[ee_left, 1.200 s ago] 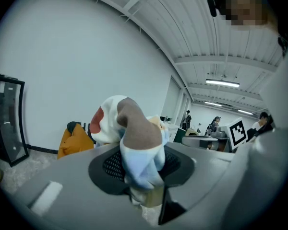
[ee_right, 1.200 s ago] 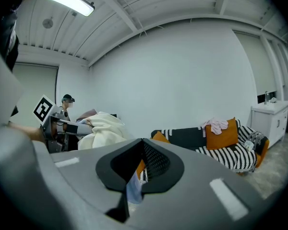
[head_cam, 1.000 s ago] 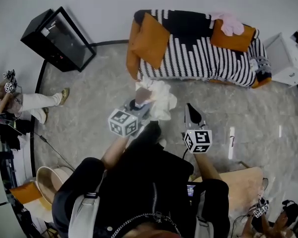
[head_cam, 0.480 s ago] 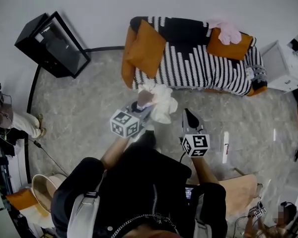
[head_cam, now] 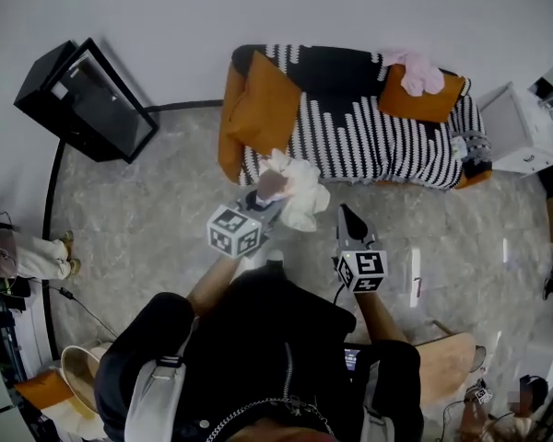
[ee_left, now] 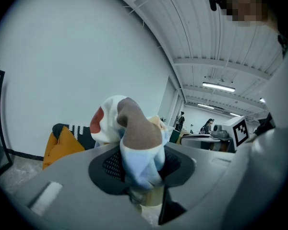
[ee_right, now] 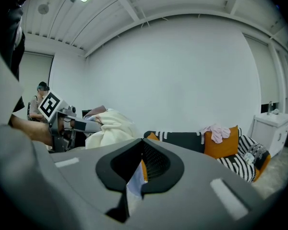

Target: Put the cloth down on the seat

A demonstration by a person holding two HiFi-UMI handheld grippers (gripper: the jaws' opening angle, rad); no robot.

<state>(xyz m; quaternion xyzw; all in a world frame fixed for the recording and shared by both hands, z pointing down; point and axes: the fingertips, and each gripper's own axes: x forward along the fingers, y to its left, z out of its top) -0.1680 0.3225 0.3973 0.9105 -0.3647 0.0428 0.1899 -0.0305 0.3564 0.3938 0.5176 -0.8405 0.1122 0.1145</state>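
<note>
Cloth point(head_cam: 300, 196) bunched between clenched jaws of left gripper point(head_cam: 265, 190) — sofa seat point(head_cam: 378, 132) just ahead, slightly right, long axis crosswise; right gripper point(head_cam: 346, 212) pinched shut, empty, alongside.

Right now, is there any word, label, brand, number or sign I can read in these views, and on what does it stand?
None readable: no words, numbers or brand names show in any view.
The left marker cube and right marker cube bear only black-and-white square patterns, not letters.
</note>
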